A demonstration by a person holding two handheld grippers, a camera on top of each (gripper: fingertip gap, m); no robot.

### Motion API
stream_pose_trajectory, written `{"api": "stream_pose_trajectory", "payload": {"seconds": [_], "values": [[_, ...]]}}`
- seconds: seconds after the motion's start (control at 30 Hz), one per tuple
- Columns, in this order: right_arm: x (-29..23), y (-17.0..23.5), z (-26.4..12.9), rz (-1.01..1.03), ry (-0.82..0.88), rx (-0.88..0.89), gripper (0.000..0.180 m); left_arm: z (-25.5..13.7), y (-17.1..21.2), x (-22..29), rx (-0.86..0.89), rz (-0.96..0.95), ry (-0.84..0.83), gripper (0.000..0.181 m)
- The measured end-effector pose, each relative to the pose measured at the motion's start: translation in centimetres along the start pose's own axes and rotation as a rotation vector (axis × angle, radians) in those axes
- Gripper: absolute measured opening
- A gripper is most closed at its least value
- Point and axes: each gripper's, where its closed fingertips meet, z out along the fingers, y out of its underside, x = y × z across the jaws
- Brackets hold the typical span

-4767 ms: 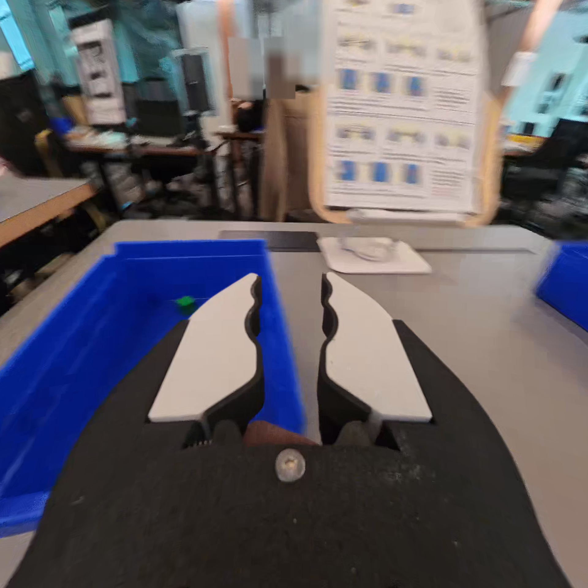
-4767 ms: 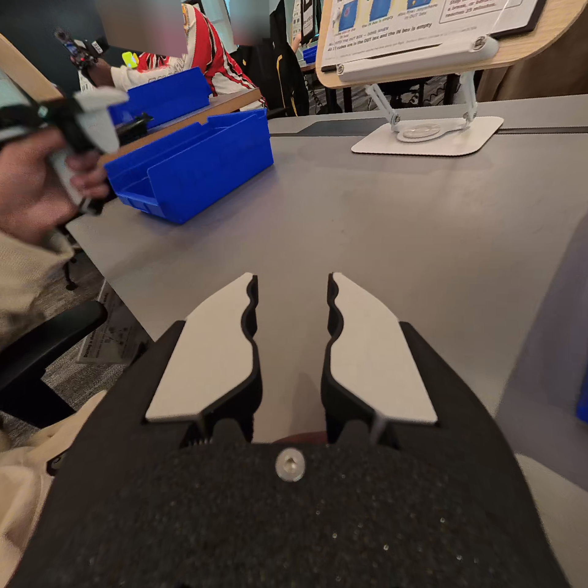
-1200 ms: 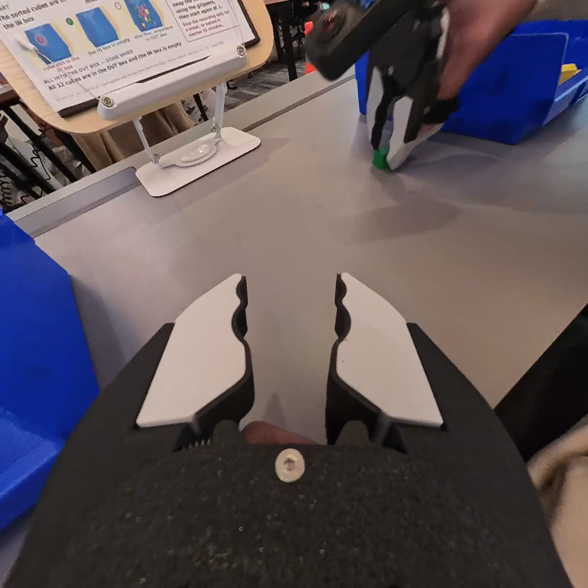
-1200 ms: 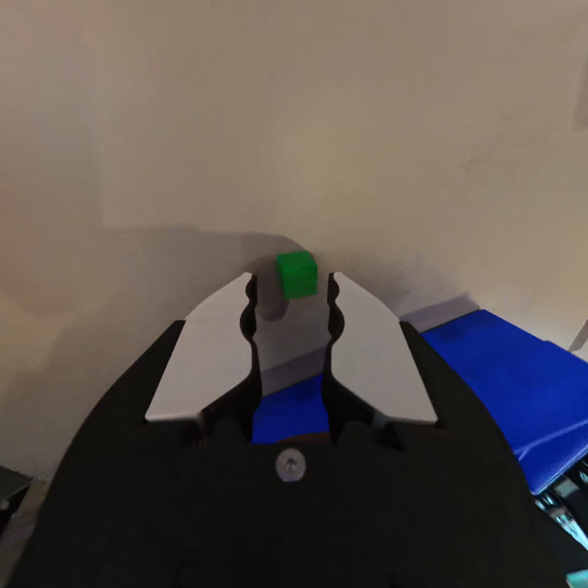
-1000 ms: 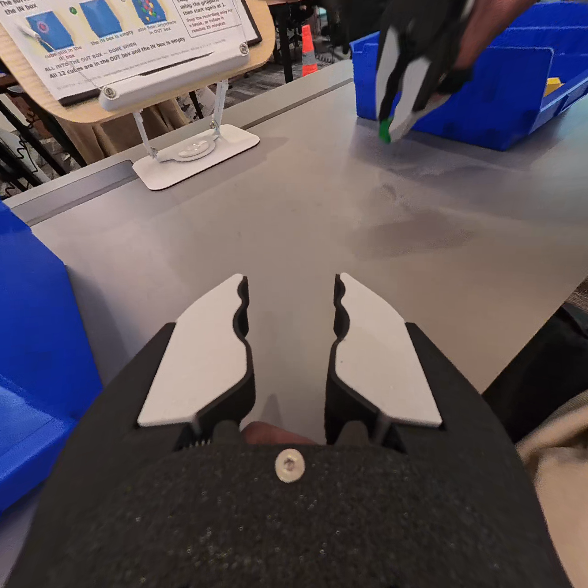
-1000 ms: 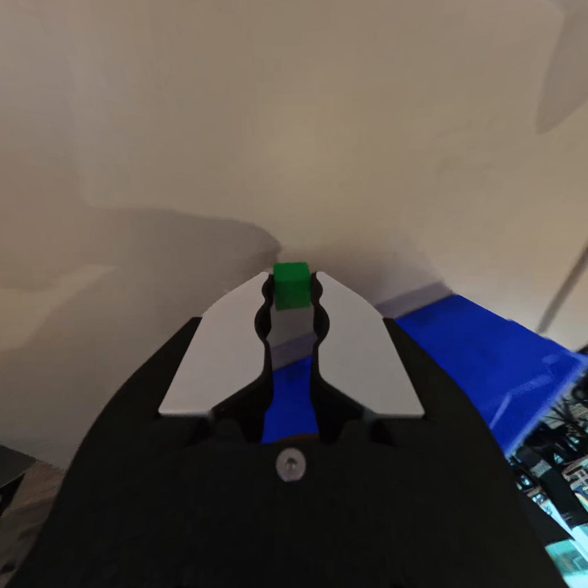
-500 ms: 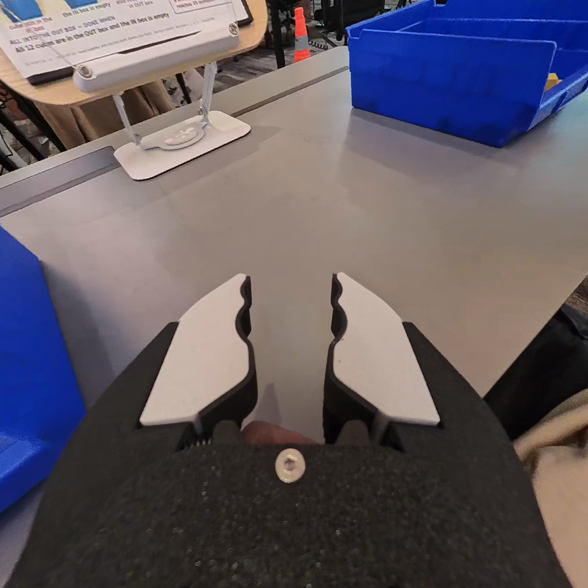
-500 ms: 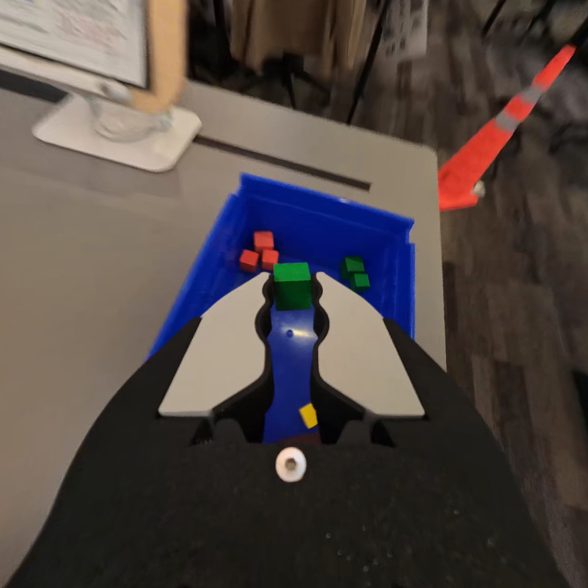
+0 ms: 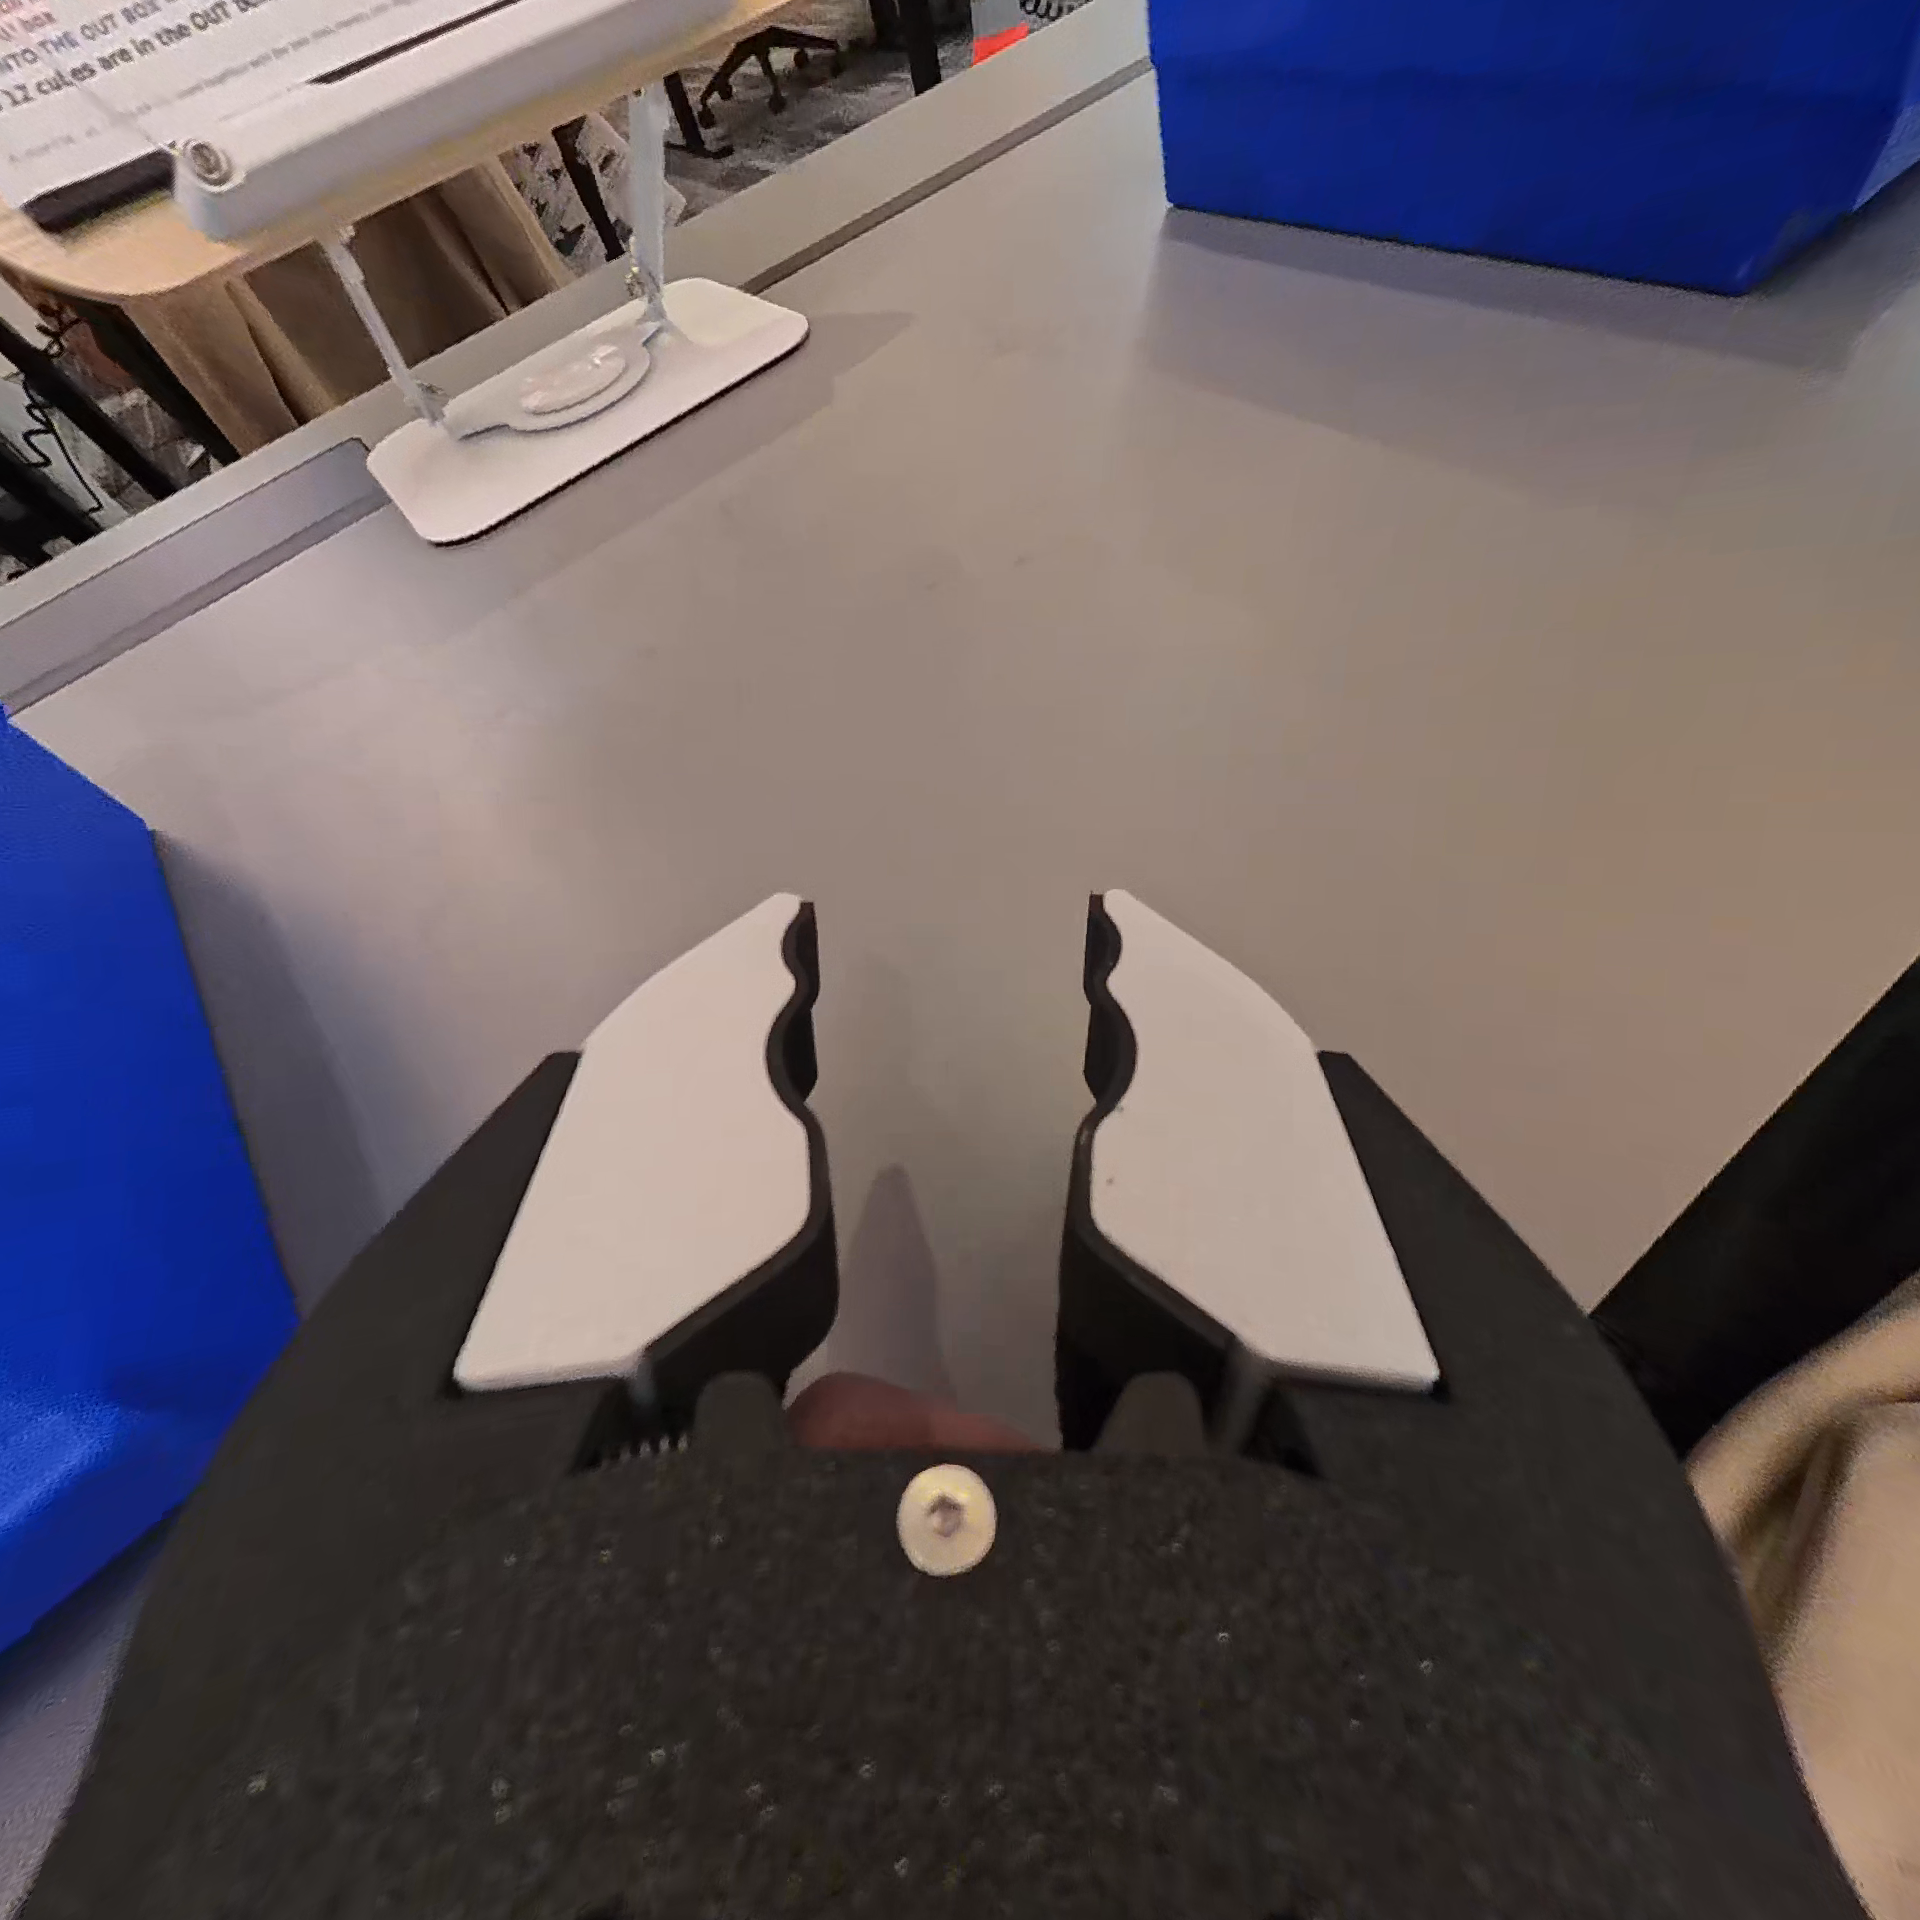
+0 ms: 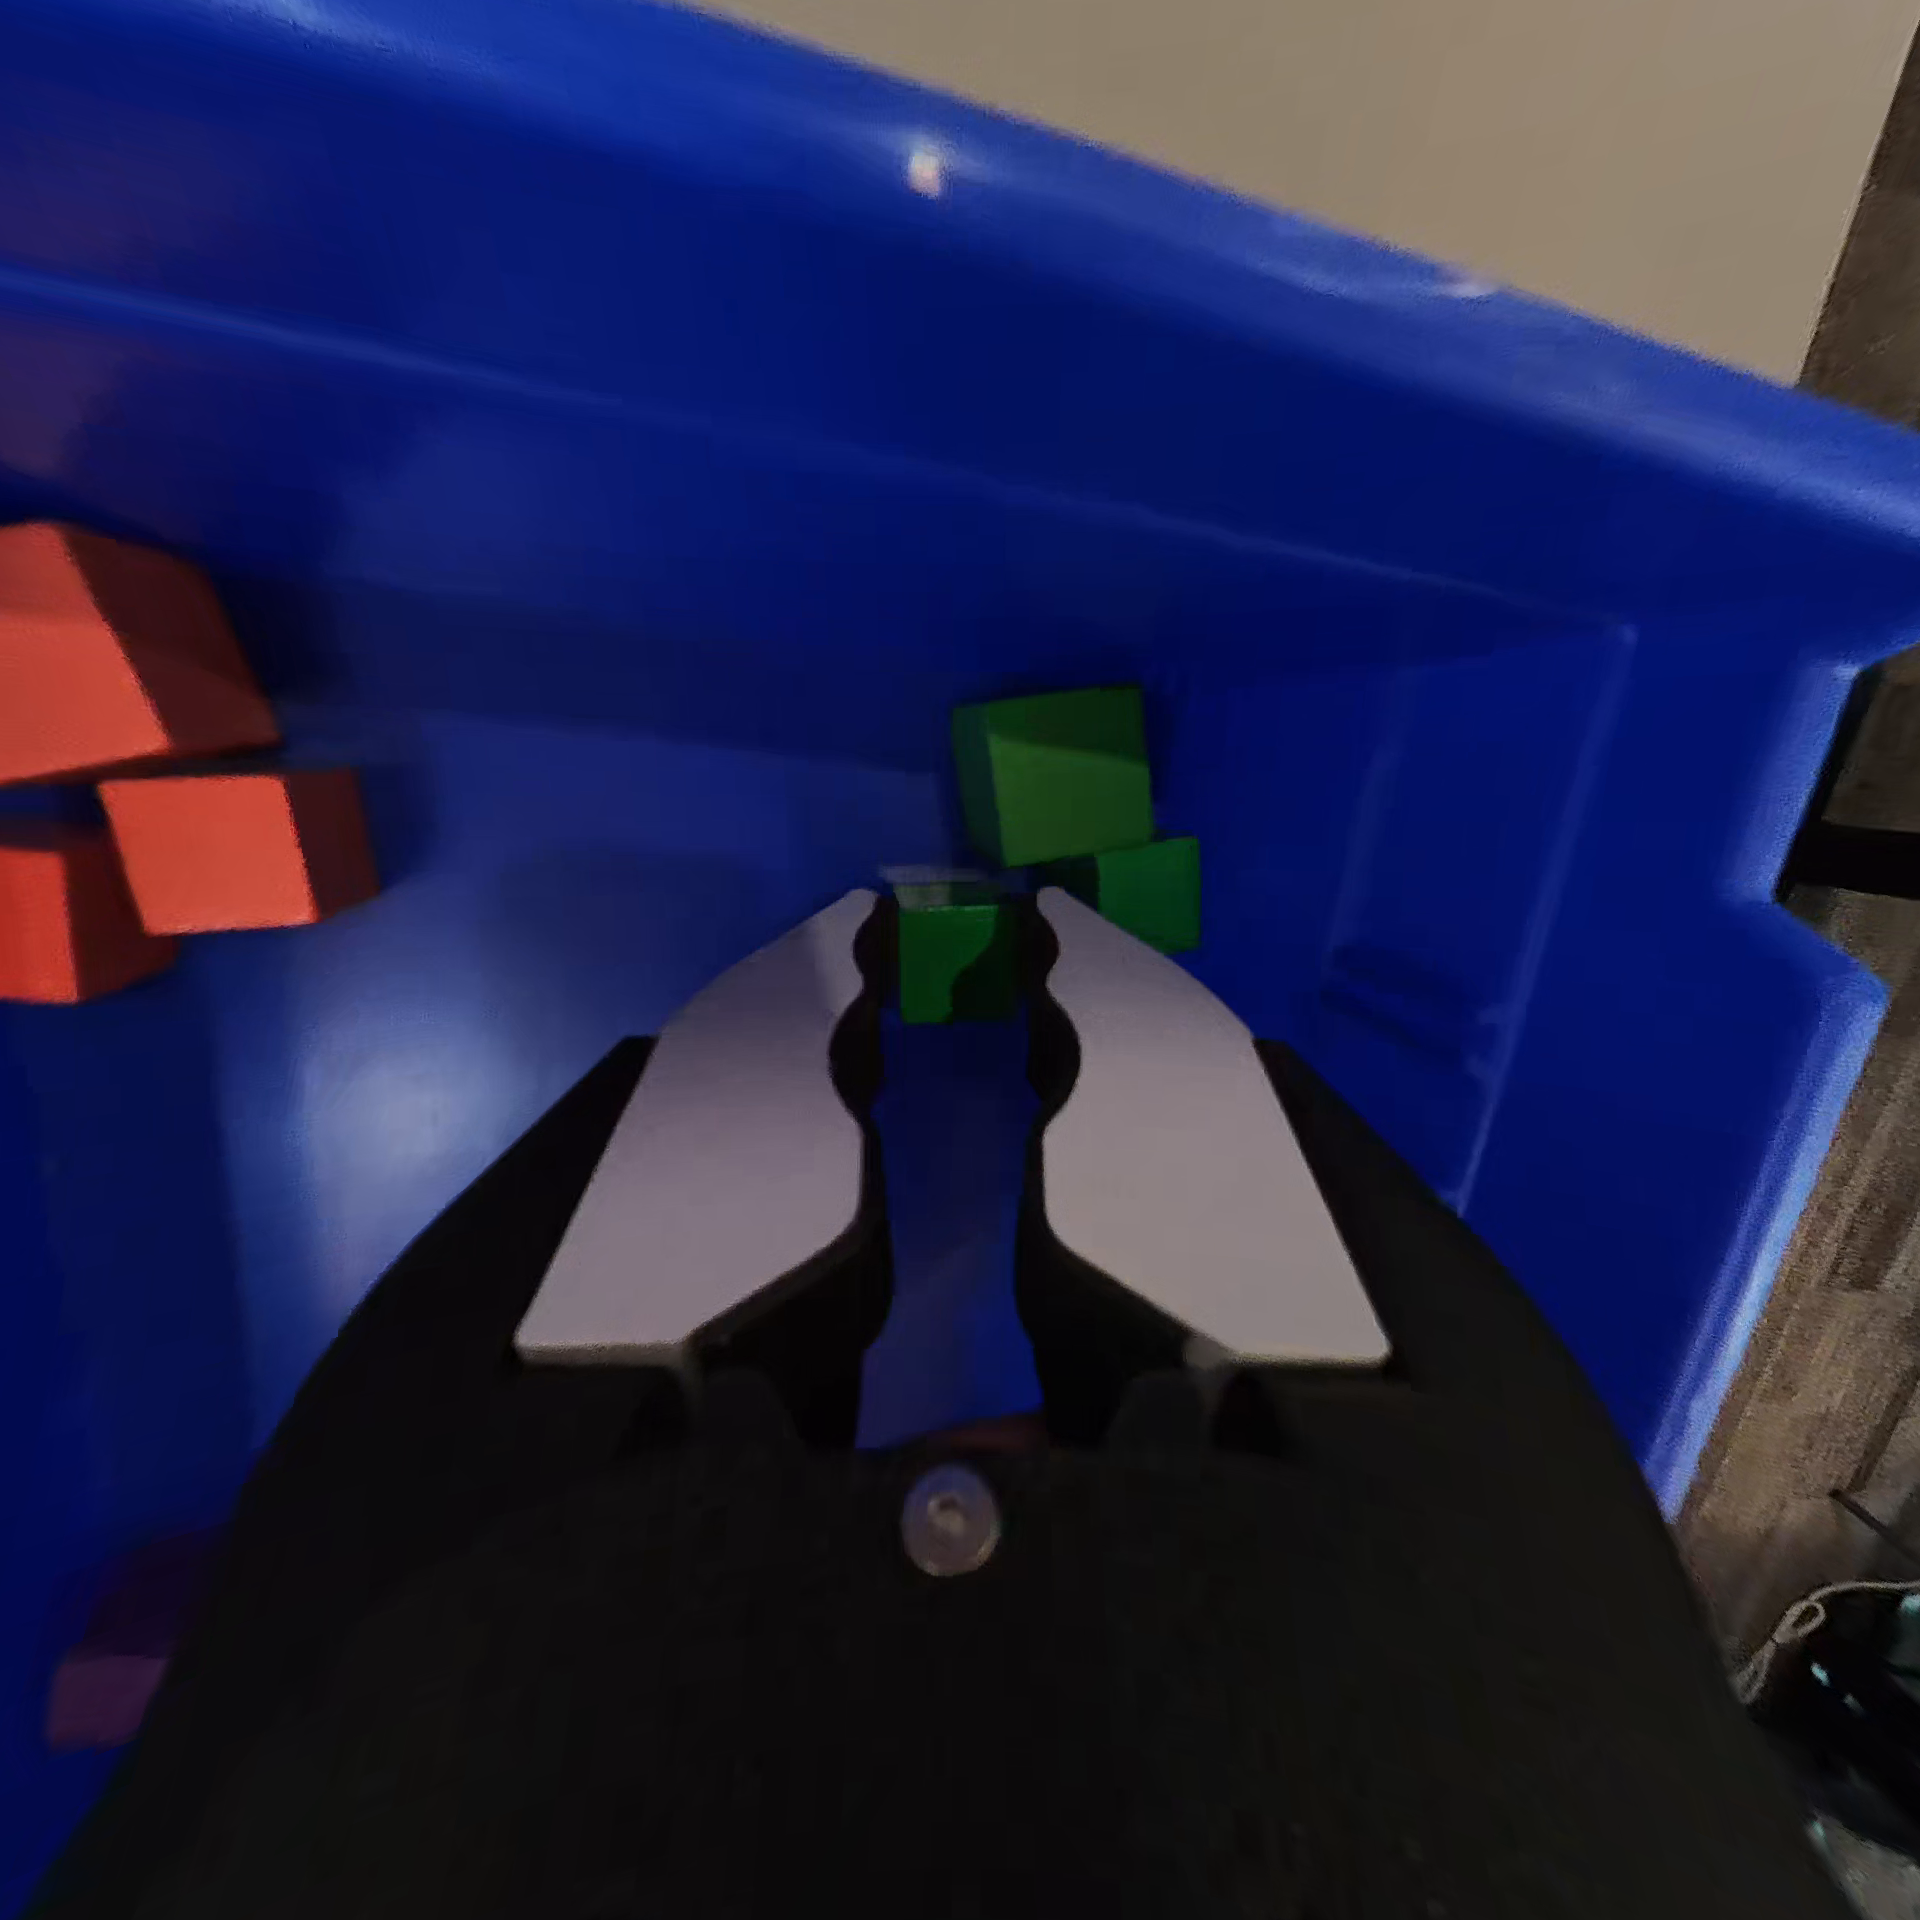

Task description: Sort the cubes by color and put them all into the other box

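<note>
The right gripper (image 10: 956, 940) pinches a green cube (image 10: 954, 961) between its fingertips, low inside the right box (image 10: 1143, 436), near its far right corner. Whether the cube touches the floor of the box cannot be told; the tips hide its sides and the picture is blurred. Just beyond it, two more green cubes (image 10: 1060, 774) sit close against the far wall, one partly behind the other, the nearer one half hidden by the right fingertip. Toward the left wall lie three red cubes (image 10: 213, 852), bunched together and touching; the two at the left are cut off by the picture's edge. A dim purple cube (image 10: 104, 1704) shows at the lower left, mostly covered by the gripper's black body. The near part of the box is hidden under the gripper.

The left gripper (image 9: 948, 914) hovers over the bare middle of the desk (image 9: 1143, 644) with its jaws spread and nothing between them. A slice of the left box (image 9: 94, 1143) fills the left edge, its inside out of sight. At the desk's far right corner the right box's outer wall (image 9: 1507, 135) shows, its top cut off. At the far edge stands a white stand (image 9: 582, 416) carrying a board with a printed sheet (image 9: 260, 94), only the lower strip in view. A beige sleeve (image 9: 1829, 1538) shows at the lower right edge.
</note>
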Motion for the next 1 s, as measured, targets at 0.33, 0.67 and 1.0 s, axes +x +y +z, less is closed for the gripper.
{"api": "stream_pose_trajectory", "payload": {"seconds": [0.33,0.67,1.0], "values": [[-12.3,4.5,-20.7,-0.005,-0.315,0.932,0.037,-1.9,-1.3,-2.6,0.107,-0.162,-0.045,0.049],[-29.3,17.5,-22.1,-0.133,-0.397,1.144,0.040,-3.3,-1.6,-6.1,0.166,-0.145,-0.310,0.048],[-28.2,19.2,-21.7,-0.025,-0.527,1.165,0.041,-3.8,0.2,-8.6,0.127,-0.298,-0.369,0.050]]}}
